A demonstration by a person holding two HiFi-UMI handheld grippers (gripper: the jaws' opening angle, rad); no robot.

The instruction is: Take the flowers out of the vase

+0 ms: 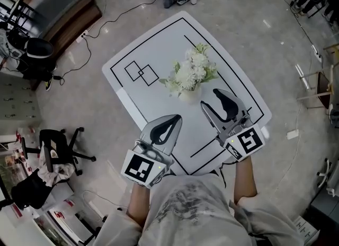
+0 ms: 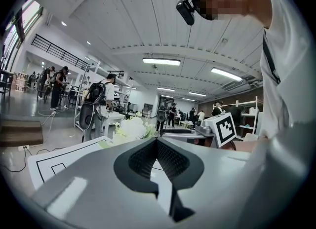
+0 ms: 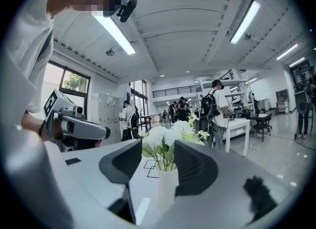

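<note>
- Near the middle of the tabletop (image 1: 159, 43), well away from every edge, the vase (image 1: 189, 94) stands upright with the flowers (image 1: 193, 70) in it.
- Status: nothing has been removed. All white blooms and green stems sit in the vase, and no stem lies on the tabletop.
- Right gripper (image 1: 209, 97): fingers released and jaws standing apart. It is held over the tabletop on the near-right side of the vase, pointing at it.
- Right gripper view: the vase and the lower stems show in the gap between the two jaws, with clear space on both sides. The pads press on nothing, so no grip exists yet.
- Left gripper (image 1: 178, 117): jaws clenched together at the tips with nothing between them. It is held low over the part of the tabletop nearest the person, apart from the vase.
- Judgement: the task is at the approach stage, and the whole removal remains.
- Remaining steps, as judged:
  - bring the right jaws up around the stems above the vase rim;
  - close on the bunch;
  - lift it clear of the vase.
- Risk: the vase is light-looking and unheld, so it may rise or tip with the stems.
</note>
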